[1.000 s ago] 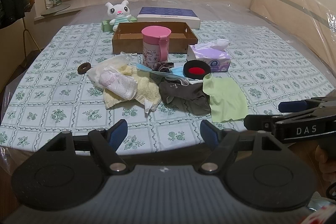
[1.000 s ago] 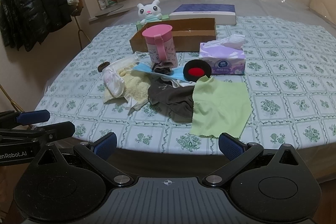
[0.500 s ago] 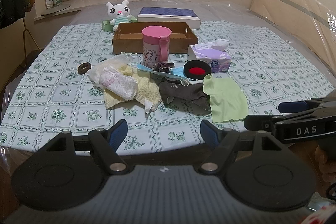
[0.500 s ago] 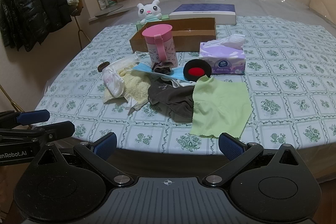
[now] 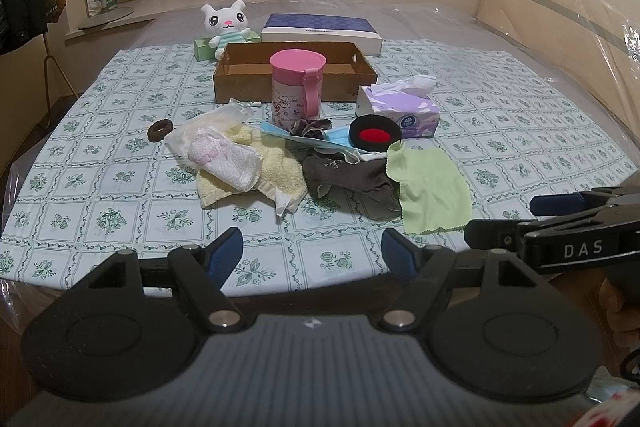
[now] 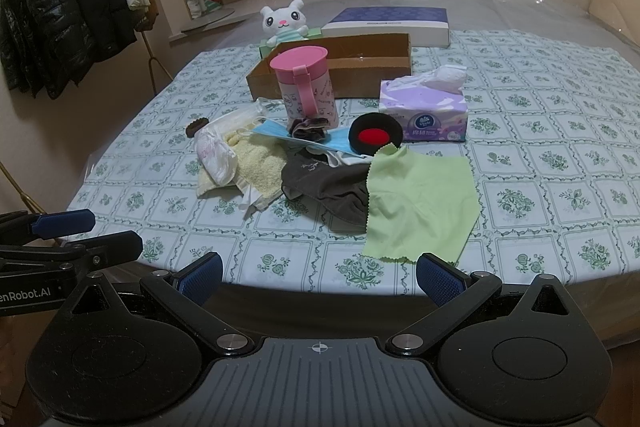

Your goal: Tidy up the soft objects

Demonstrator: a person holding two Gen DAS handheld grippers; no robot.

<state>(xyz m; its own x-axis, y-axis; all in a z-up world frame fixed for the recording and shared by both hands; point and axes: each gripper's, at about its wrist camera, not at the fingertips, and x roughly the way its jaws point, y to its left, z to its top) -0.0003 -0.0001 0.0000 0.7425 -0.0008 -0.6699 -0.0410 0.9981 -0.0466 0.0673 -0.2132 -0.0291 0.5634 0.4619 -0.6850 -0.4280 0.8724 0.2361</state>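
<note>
A heap of soft things lies mid-table: a green cloth (image 5: 432, 189) (image 6: 416, 203), a dark grey garment (image 5: 348, 175) (image 6: 324, 183), a yellow towel (image 5: 268, 167) (image 6: 256, 163), a white pad (image 5: 224, 161) (image 6: 214, 155), a blue face mask (image 5: 296, 137) (image 6: 280, 133), a dark scrunchie (image 5: 310, 127) and a brown hair tie (image 5: 160, 129). An open cardboard box (image 5: 294, 69) (image 6: 348, 65) stands behind. My left gripper (image 5: 312, 255) is open and empty at the near table edge. My right gripper (image 6: 318, 273) is open and empty, near the green cloth's front edge.
A pink-lidded cup (image 5: 296, 87) (image 6: 306, 85), a tissue pack (image 5: 400, 105) (image 6: 424, 113) and a black-and-red round pad (image 5: 374, 135) (image 6: 374, 137) stand by the heap. A white plush (image 5: 224, 23) and a flat blue box (image 5: 320, 31) sit behind. Coats (image 6: 68, 11) hang left.
</note>
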